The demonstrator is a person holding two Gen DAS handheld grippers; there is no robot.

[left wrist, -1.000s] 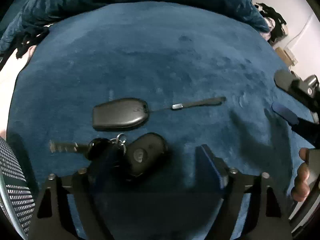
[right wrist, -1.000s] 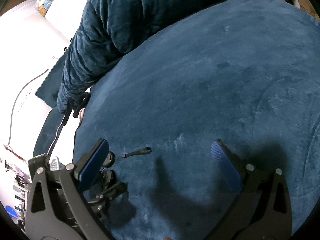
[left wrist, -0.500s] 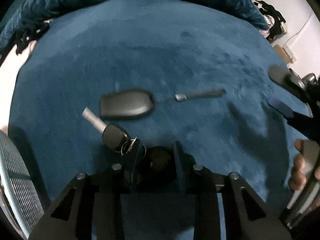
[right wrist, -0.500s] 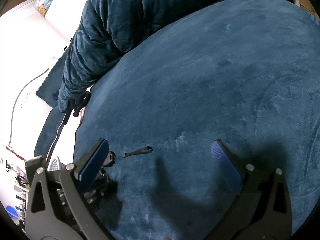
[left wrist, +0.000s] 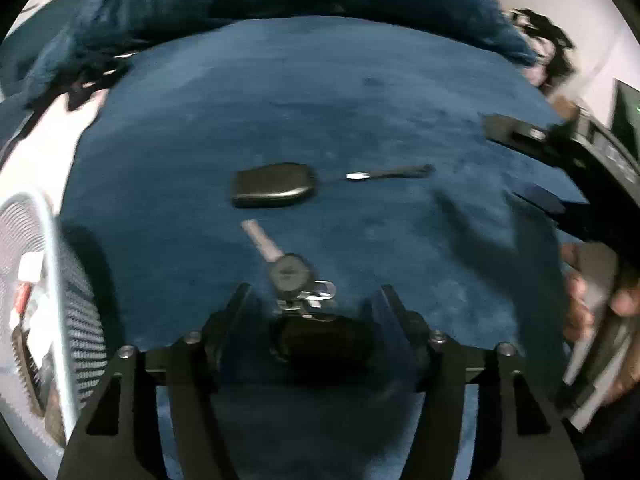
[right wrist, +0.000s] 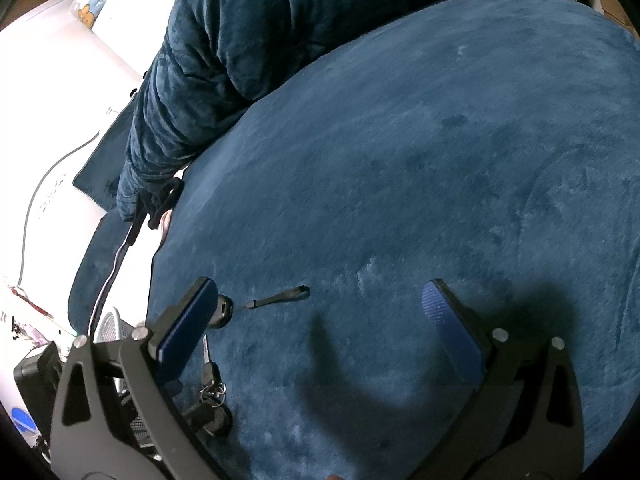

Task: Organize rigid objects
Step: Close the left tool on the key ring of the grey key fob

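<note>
Left wrist view
Writing: none can be read; the frame is blurred.
Left gripper (left wrist: pixel 316 304): black frame with dark pads; the jaws are opening, and the black key fob (left wrist: pixel 320 344) lies between the fingers, with no pad seen pressing on it.
Key bunch: a metal ring (left wrist: pixel 316 294) joins the fob to a key (left wrist: pixel 276 260) with a round black head and a flat silver blade, which is pointed away from the tool and to its left.
Black case (left wrist: pixel 272 185): smooth, rounded, hard-looking; it is laid farther out beyond the key, with a thin strap (left wrist: pixel 390 173) trailed to its right.
Surface: a plush dark-blue blanket (left wrist: pixel 320 112), bunched into folds at the far edge.
Room: a white mesh basket (left wrist: pixel 44 300) is seen at the left edge.
Person: a hand (left wrist: pixel 588 308) is wrapped round the other tool's handle at the right edge.

Right wrist view
Writing: a printed packet at the top left is too small to be read.
Right gripper (right wrist: pixel 320 312): black frame with ribbed blue pads, spread wide over bare blanket, nothing between them.
Key bunch: seen just left of the left finger, near the tool's base, partly hidden.
Black case: mostly hidden behind the left finger tip, its strap laid out ahead between the fingers.
Room: a white surface with a grey cable is seen to the left.
</note>
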